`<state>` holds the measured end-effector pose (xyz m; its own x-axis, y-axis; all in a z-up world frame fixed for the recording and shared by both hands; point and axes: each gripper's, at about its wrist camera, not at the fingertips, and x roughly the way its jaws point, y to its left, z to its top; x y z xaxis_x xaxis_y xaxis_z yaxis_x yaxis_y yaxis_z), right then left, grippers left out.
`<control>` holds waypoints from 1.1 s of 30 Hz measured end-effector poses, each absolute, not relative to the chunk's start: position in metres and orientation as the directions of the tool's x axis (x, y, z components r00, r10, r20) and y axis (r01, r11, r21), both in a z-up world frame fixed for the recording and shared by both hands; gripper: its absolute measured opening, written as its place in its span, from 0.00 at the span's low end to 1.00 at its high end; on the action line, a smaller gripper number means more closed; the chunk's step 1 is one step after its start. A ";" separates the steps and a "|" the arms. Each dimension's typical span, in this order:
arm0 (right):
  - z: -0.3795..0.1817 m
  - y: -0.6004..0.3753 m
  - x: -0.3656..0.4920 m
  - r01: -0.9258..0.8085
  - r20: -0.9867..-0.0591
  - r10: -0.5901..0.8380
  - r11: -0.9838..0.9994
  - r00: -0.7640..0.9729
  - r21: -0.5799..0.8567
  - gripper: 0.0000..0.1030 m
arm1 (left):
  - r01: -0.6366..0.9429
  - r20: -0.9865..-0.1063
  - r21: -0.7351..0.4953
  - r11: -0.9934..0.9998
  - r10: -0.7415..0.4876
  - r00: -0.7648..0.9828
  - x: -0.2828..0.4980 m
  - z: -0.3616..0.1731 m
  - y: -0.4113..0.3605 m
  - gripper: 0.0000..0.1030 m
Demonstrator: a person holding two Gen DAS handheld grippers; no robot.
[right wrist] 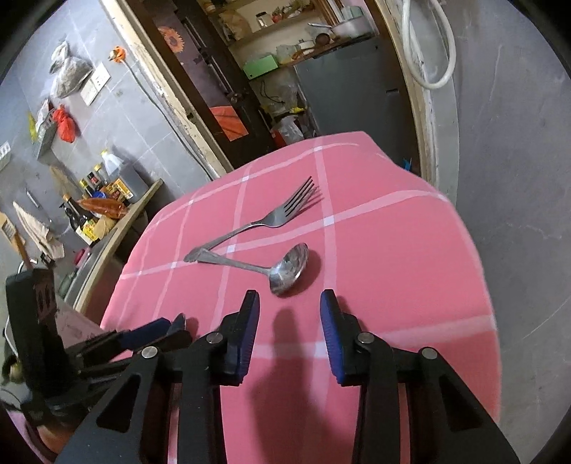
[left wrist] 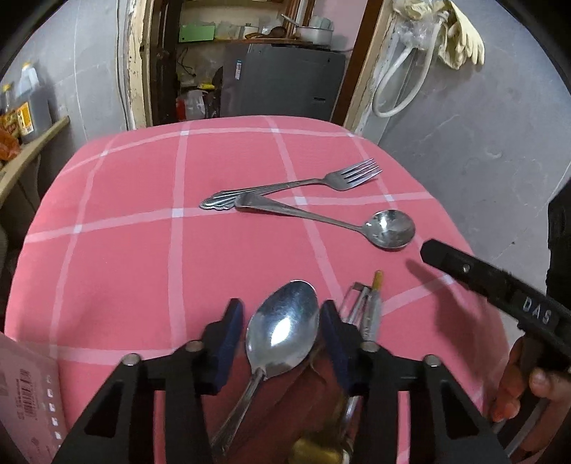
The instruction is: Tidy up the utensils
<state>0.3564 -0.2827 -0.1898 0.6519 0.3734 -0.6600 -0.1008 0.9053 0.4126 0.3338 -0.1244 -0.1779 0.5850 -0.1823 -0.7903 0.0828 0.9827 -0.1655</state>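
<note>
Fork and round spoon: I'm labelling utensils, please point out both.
fork [left wrist: 342, 178], left wrist view, on the base of the tines.
round spoon [left wrist: 389, 228], left wrist view, on the bowl.

Pink checked cloth over the surface. Grey cabinet in doorway beyond. White hose and pale gloves on wall. Bottles on side shelf.

A home kitchen. Beyond the pink checked tablecloth, a doorway shows a pantry shelf holding a pot. Left of the tablecloth, sauce bottles crowd a counter.
</note>
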 end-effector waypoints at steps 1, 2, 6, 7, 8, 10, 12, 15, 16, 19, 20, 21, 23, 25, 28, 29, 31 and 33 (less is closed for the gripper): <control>-0.192 -0.280 0.361 -0.093 -0.666 0.373 0.904 0.646 0.417 0.30 | 0.081 -0.790 -0.172 0.982 -0.187 0.584 0.336 -0.178 -0.123 0.37; -0.193 -0.278 0.365 -0.083 -0.670 0.369 0.904 0.644 0.418 0.29 | 0.079 -0.789 -0.176 0.981 -0.189 0.584 0.337 -0.178 -0.122 0.37; -0.198 -0.274 0.375 -0.038 -0.678 0.367 0.893 0.636 0.448 0.25 | 0.059 -0.784 -0.217 0.974 -0.210 0.584 0.340 -0.177 -0.115 0.37; -0.199 -0.273 0.377 -0.022 -0.677 0.368 0.887 0.637 0.461 0.23 | 0.054 -0.782 -0.229 0.972 -0.217 0.584 0.340 -0.176 -0.112 0.37; -0.201 -0.273 0.378 -0.001 -0.676 0.366 0.880 0.640 0.475 0.19 | 0.042 -0.777 -0.257 0.966 -0.232 0.586 0.340 -0.176 -0.108 0.37; -0.205 -0.273 0.379 0.039 -0.683 0.349 0.874 0.641 0.483 0.10 | 0.024 -0.769 -0.283 0.959 -0.242 0.592 0.340 -0.176 -0.104 0.37; -0.208 -0.274 0.376 0.067 -0.672 0.345 0.859 0.655 0.507 0.05 | 0.003 -0.760 -0.305 0.952 -0.245 0.602 0.338 -0.175 -0.099 0.37; -0.205 -0.274 0.365 0.062 -0.640 0.351 0.846 0.684 0.529 0.03 | 0.002 -0.738 -0.316 0.949 -0.247 0.628 0.331 -0.168 -0.098 0.37; -0.201 -0.274 0.360 0.058 -0.633 0.337 0.853 0.697 0.518 0.03 | 0.007 -0.727 -0.314 0.949 -0.246 0.641 0.328 -0.164 -0.098 0.36; -0.183 -0.270 0.342 0.040 -0.608 0.289 0.882 0.739 0.469 0.03 | 0.025 -0.697 -0.305 0.952 -0.241 0.676 0.319 -0.153 -0.099 0.36; -0.175 -0.270 0.335 0.032 -0.594 0.275 0.891 0.756 0.454 0.03 | 0.030 -0.685 -0.303 0.953 -0.239 0.688 0.316 -0.149 -0.098 0.36; -0.167 -0.269 0.329 0.028 -0.583 0.258 0.900 0.770 0.436 0.03 | 0.034 -0.675 -0.300 0.953 -0.237 0.699 0.312 -0.145 -0.098 0.36; -0.152 -0.271 0.318 0.023 -0.562 0.230 0.913 0.795 0.407 0.03 | 0.045 -0.653 -0.294 0.955 -0.235 0.720 0.306 -0.137 -0.097 0.36; -0.135 -0.269 0.308 0.017 -0.542 0.199 0.930 0.817 0.368 0.03 | 0.060 -0.629 -0.288 0.956 -0.236 0.741 0.299 -0.127 -0.098 0.36; -0.110 -0.270 0.301 0.007 -0.523 0.165 0.950 0.836 0.312 0.03 | 0.082 -0.593 -0.274 0.958 -0.235 0.770 0.288 -0.112 -0.099 0.35; -0.102 -0.272 0.296 0.004 -0.516 0.154 0.956 0.843 0.292 0.03 | 0.092 -0.575 -0.267 0.959 -0.235 0.783 0.283 -0.106 -0.099 0.35; -0.088 -0.270 0.290 0.000 -0.505 0.135 0.966 0.852 0.258 0.03 | 0.103 -0.553 -0.257 0.961 -0.234 0.799 0.276 -0.098 -0.100 0.34; -0.077 -0.273 0.282 -0.006 -0.495 0.128 0.970 0.859 0.241 0.03 | 0.112 -0.532 -0.250 0.962 -0.233 0.814 0.268 -0.089 -0.100 0.34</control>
<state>0.2820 -0.2728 -0.0772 0.8593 0.1280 -0.4952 -0.0056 0.9705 0.2411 0.2677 -0.0998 -0.0893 0.8141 -0.2326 -0.5321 0.1115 0.9618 -0.2498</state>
